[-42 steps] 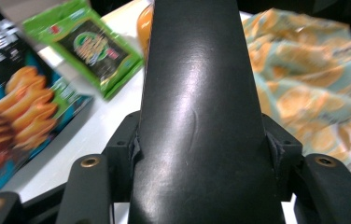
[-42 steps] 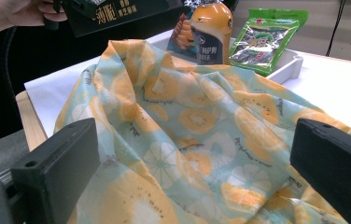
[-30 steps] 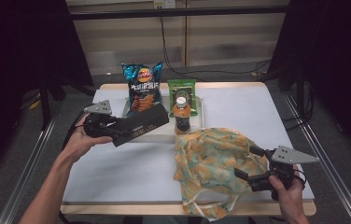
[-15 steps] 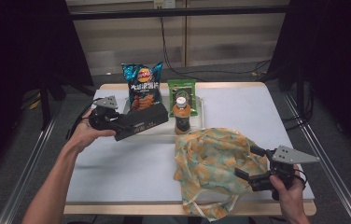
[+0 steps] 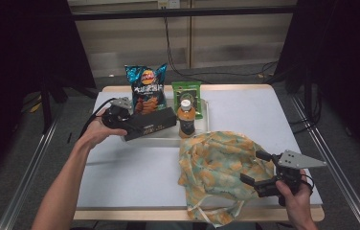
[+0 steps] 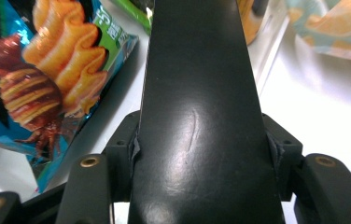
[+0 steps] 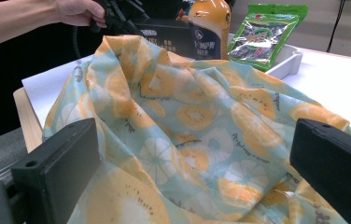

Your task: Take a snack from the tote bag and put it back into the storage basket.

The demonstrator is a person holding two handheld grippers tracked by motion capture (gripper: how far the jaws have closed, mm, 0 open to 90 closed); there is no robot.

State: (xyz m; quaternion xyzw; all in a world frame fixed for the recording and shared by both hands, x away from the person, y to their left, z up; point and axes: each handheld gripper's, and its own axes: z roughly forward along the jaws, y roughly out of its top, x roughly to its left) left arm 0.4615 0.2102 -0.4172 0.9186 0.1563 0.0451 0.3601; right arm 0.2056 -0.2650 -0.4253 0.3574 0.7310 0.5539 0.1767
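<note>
A long black box (image 5: pixel 150 123) is being gripped at one end by the left gripper (image 5: pixel 120 117), its jaws clenched against the box's sides. The box is being held over the front edge of a white tray (image 5: pixel 206 115) at the back of the surface (image 5: pixel 135 167), just beside a chip bag (image 5: pixel 145 88) and a bottle (image 5: pixel 186 120). The right gripper (image 5: pixel 257 168) is being held with jaws spread wide and released, pointed at a fruit-patterned cloth bag (image 5: pixel 216 167) lying near the front edge.
</note>
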